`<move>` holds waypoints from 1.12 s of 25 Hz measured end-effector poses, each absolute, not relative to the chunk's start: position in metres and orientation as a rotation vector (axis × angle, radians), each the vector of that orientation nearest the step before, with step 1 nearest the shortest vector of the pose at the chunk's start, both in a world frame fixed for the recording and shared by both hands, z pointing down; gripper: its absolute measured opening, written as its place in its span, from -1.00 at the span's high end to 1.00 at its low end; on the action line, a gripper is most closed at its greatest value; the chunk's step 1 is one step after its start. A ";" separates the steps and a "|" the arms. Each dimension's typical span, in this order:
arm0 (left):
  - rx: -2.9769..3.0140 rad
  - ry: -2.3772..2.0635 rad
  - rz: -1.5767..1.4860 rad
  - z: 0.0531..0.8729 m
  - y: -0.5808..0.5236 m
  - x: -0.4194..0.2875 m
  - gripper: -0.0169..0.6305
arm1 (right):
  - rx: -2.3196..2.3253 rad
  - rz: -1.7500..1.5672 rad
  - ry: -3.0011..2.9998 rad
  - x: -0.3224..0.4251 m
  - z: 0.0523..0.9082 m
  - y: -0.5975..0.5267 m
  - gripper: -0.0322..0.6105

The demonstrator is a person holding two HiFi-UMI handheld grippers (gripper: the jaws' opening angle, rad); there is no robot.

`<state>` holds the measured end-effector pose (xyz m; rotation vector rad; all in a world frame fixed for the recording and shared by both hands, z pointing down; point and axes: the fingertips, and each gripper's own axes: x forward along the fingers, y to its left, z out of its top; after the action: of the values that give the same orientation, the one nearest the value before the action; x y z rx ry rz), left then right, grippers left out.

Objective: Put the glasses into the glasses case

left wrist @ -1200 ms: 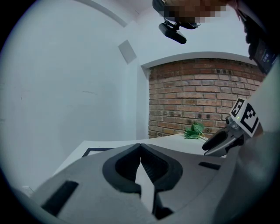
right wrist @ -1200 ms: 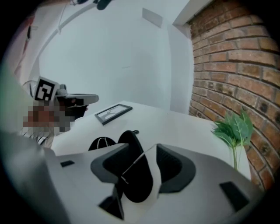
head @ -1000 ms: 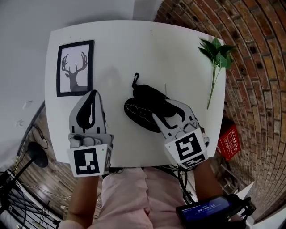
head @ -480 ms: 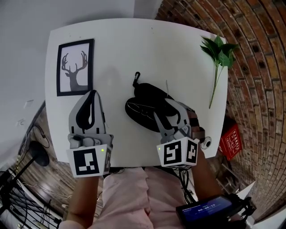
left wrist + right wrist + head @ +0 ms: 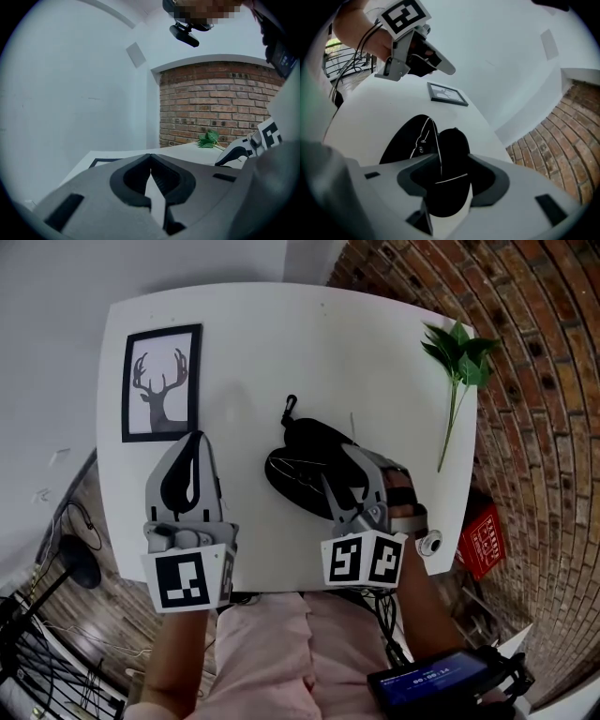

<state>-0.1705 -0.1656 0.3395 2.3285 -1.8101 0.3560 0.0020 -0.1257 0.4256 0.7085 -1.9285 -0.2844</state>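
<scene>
Glasses case (image 5: 302,442) between right fingers (image 5: 522,187), fingers opening

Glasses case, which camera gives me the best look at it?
The head view: the black glasses case lies open on the white table, its outline clear apart from the covered near edge. The right gripper view shows only its middle, close up. The left gripper view does not show it clearly.

The right claw (image 5: 338,467), jaws opening with the glasses case (image 5: 302,448) between them, hides its 5 o'clock end; any glasses inside cannot be made out.
</scene>
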 end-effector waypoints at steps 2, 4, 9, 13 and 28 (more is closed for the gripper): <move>2.327 -1.813 0.352 0.339 -0.166 -0.171 0.94 | 0.715 -0.297 -1.924 0.001 0.424 -0.128 0.28; 2.328 -1.816 0.352 0.338 -0.166 -0.171 0.94 | 0.730 -0.320 -1.921 0.000 0.420 -0.133 0.28; 2.318 -1.828 0.348 0.337 -0.165 -0.174 0.94 | 0.751 -0.365 -1.914 -0.004 0.411 -0.146 0.28; 2.307 -1.842 0.336 0.335 -0.165 -0.178 0.94 | 0.746 -0.389 -1.907 -0.008 0.409 -0.155 0.28; 2.302 -1.847 0.315 0.334 -0.164 -0.185 0.94 | 0.739 -0.321 -1.950 -0.010 0.408 -0.138 0.14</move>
<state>-0.1848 -0.1645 0.3341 2.3021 -1.8466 0.3148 -0.0102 -0.1381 0.4083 0.7388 -1.9504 -0.3214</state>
